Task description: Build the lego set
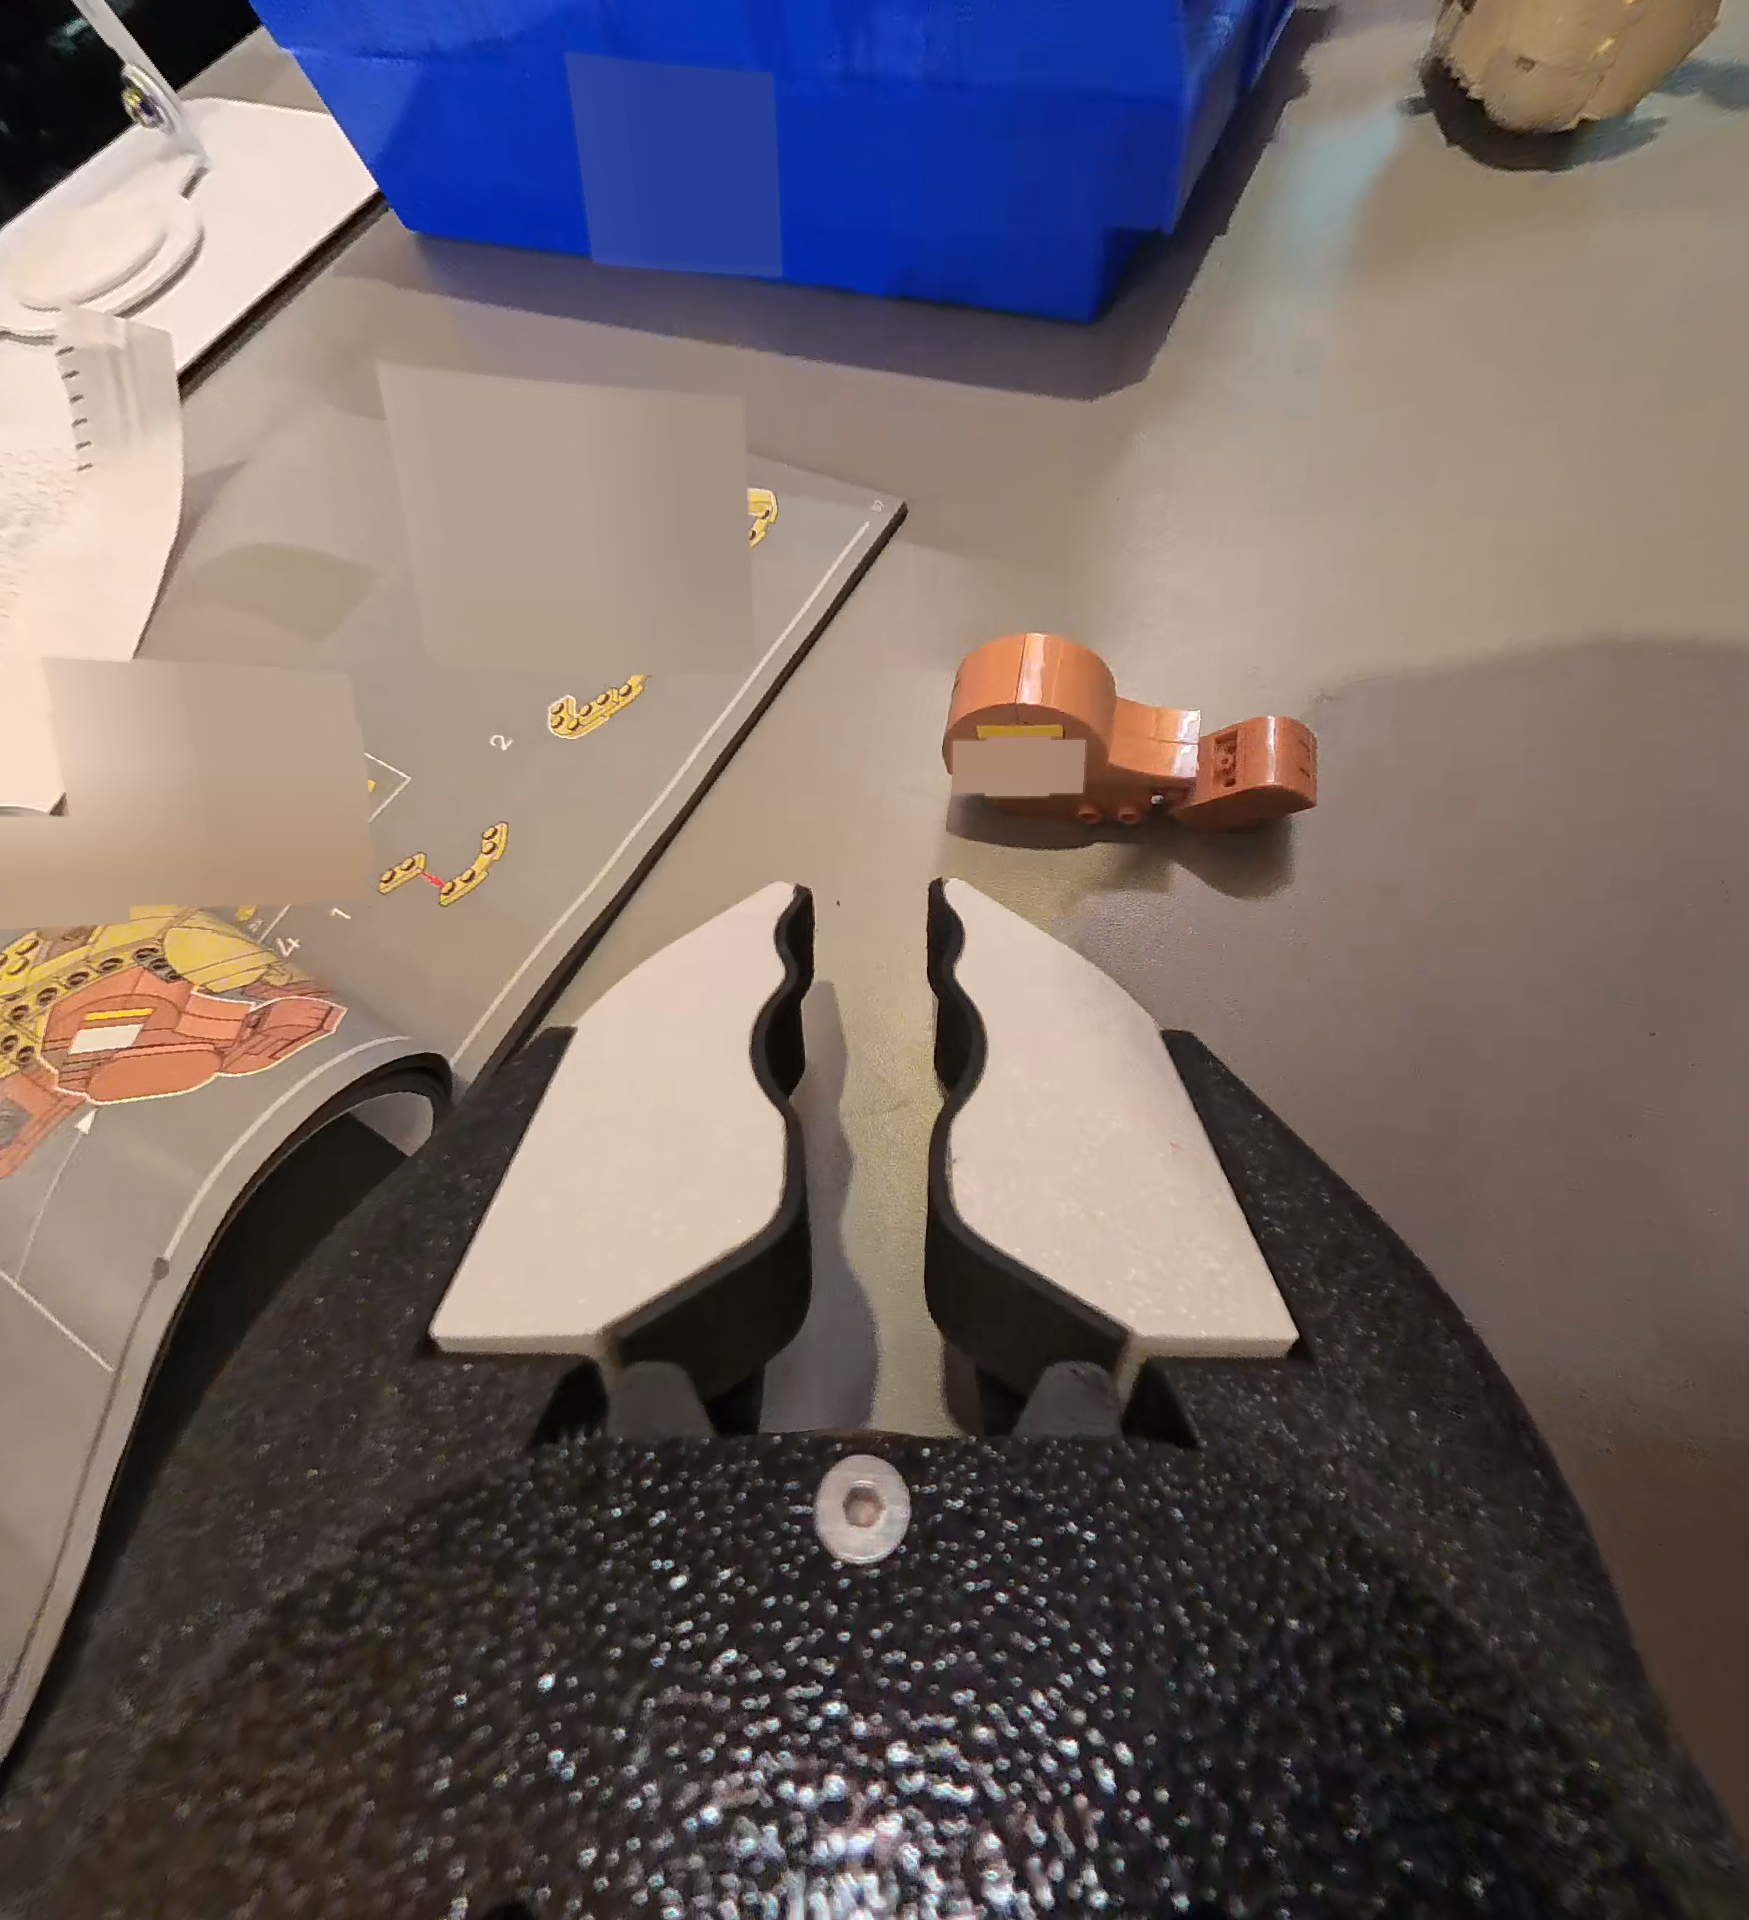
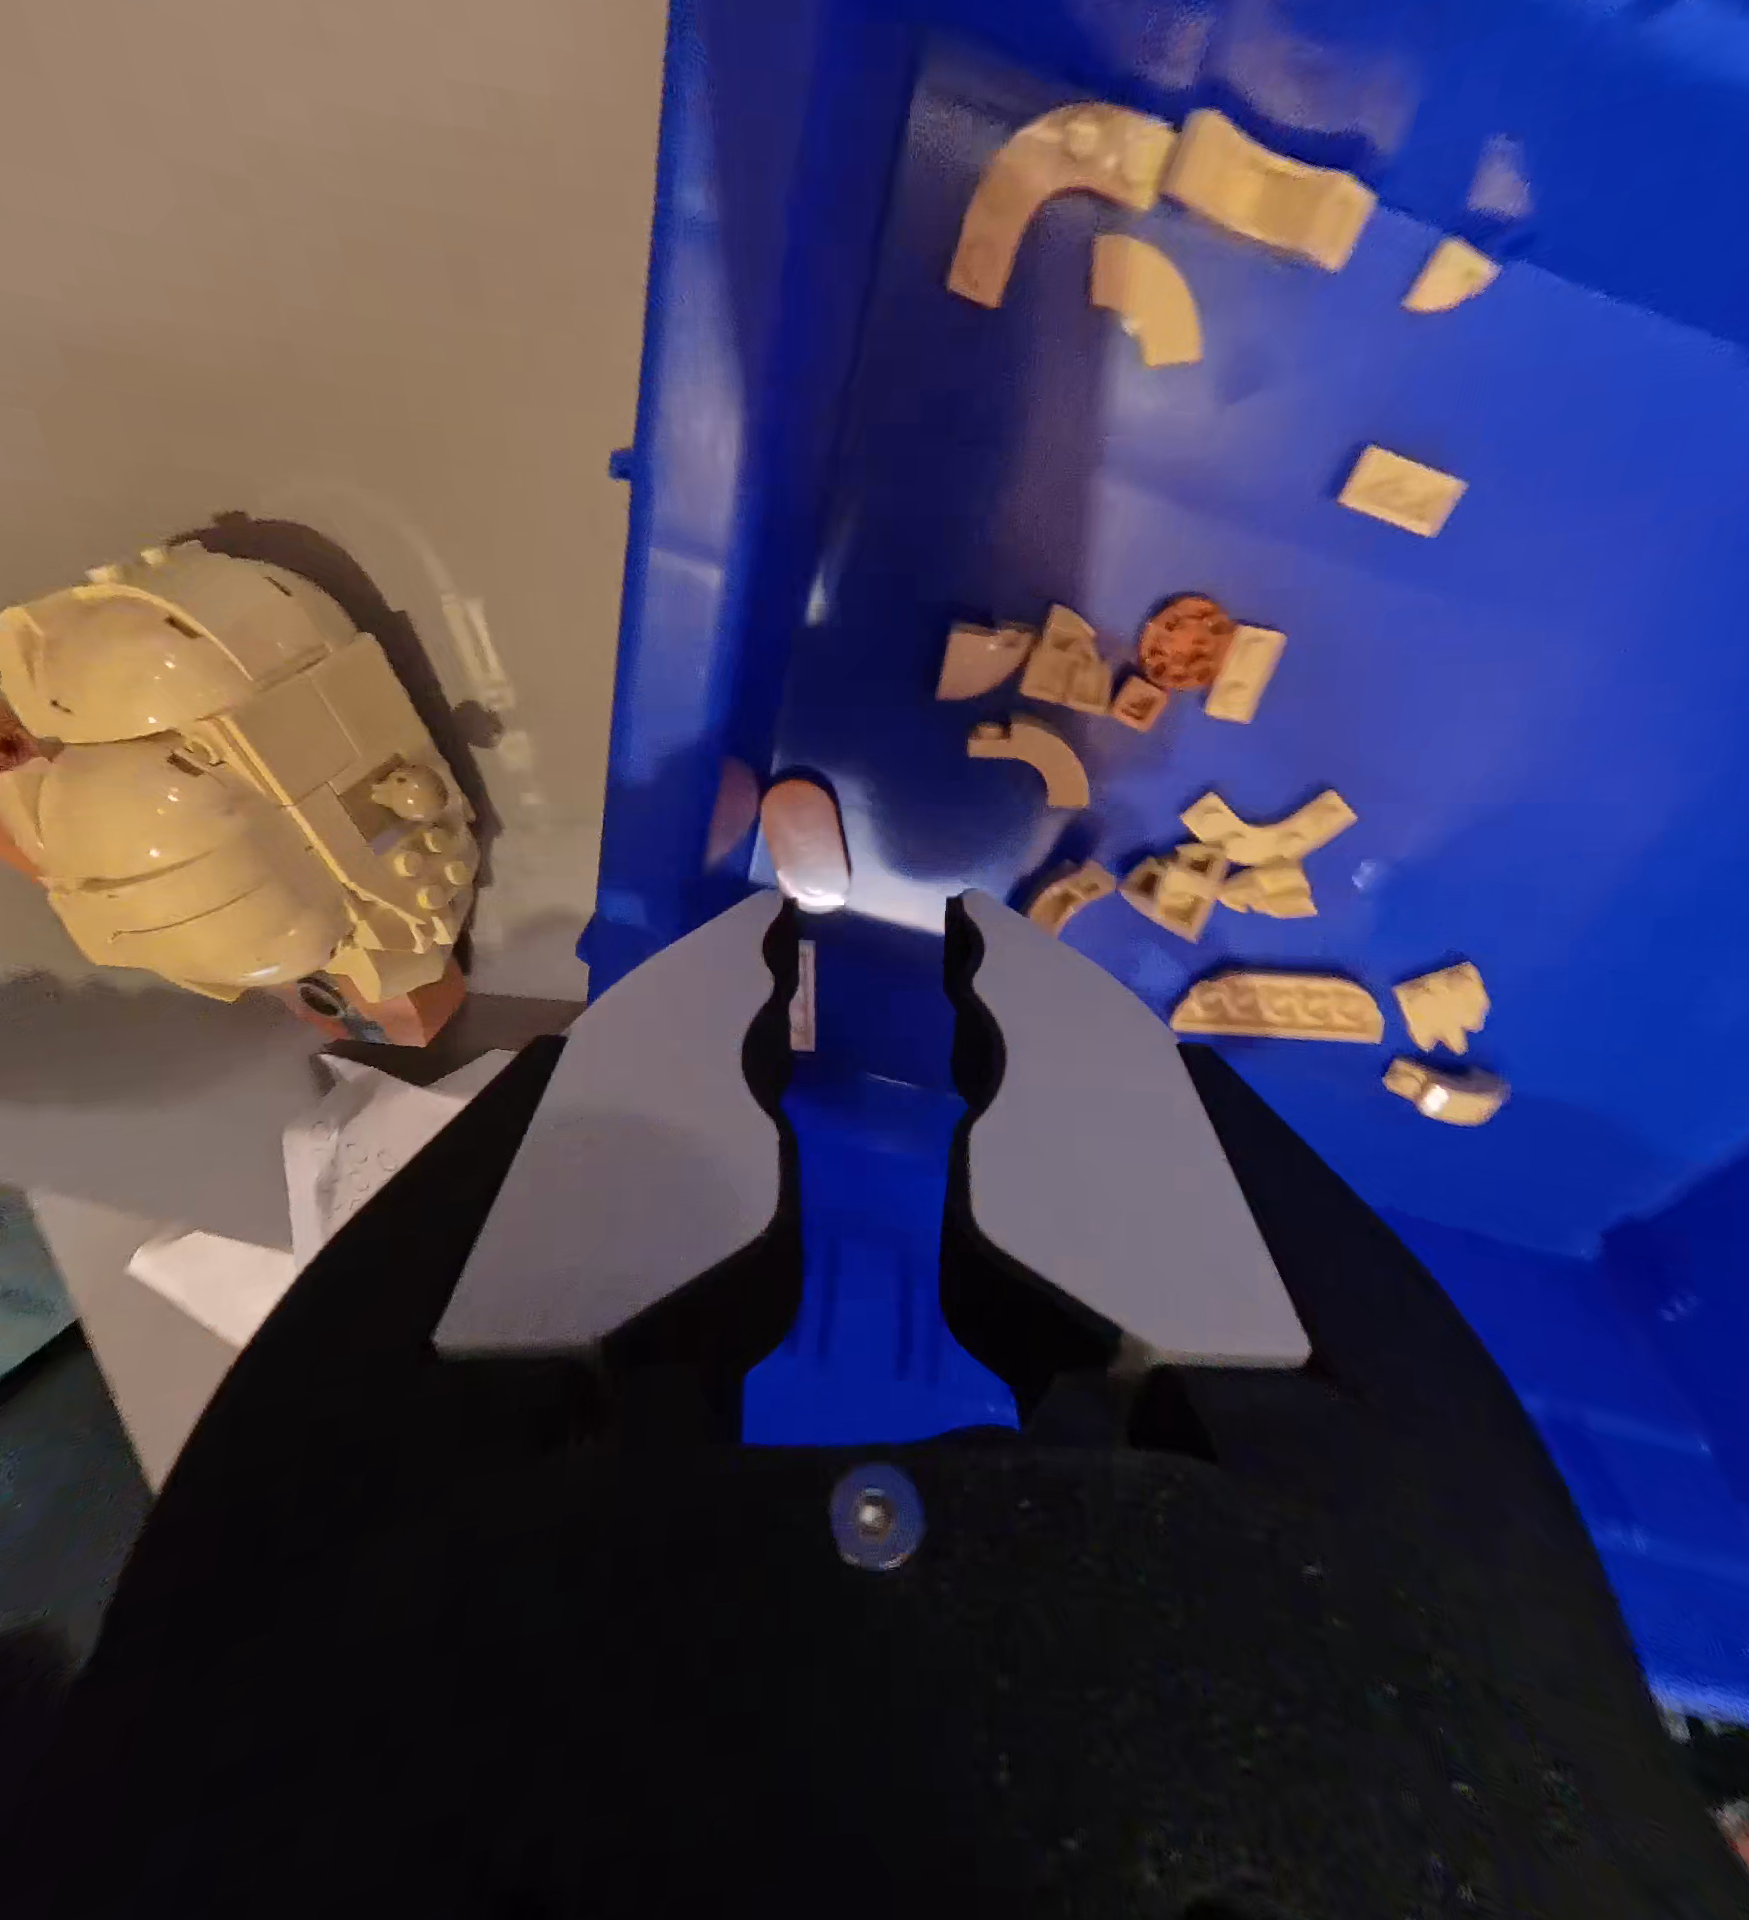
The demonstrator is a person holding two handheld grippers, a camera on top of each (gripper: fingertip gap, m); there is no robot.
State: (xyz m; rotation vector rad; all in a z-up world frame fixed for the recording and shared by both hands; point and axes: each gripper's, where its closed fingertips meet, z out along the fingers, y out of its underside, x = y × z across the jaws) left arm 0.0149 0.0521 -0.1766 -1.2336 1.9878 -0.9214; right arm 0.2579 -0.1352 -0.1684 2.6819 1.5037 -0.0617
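Right tool (image 2: 865, 914) is hanging unclenched over the blue bin (image 2: 1472, 727), holding nothing, nearest a small brown rounded piece (image 2: 802, 831)
Left tool (image 1: 870, 904), likewise empty and parted, is hovering over the surface (image 1: 1472, 1039); that glossy piece is probably light, stiff and slippery, so gripping its flat sides looks best

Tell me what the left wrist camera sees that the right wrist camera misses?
Left only: the open left gripper above the grey table, an orange brick model and an instruction booklet.

Right only: the open right gripper inside the blue bin, near an orange rounded piece and scattered tan pieces.

Both: the blue bin and a tan brick model.
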